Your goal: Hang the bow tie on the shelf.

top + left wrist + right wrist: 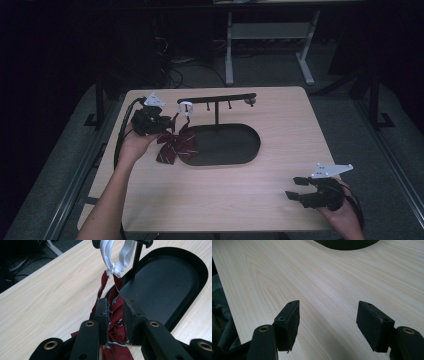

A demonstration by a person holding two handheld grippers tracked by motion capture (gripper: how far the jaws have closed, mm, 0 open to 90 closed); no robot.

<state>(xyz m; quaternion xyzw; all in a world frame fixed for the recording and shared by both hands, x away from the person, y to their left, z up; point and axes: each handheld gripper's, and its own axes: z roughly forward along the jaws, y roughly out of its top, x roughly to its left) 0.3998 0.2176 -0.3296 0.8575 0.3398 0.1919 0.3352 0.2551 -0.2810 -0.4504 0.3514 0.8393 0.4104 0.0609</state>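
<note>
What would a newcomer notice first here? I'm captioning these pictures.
First, the dark red striped bow tie, hanging by its white strap from the left end of the black stand, with the left claw around it. Then the right claw, open over the table's near right corner.

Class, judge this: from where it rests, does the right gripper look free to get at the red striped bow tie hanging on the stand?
Probably yes: the right gripper is open over bare table; only the left gripper crowds the bow tie.
</note>
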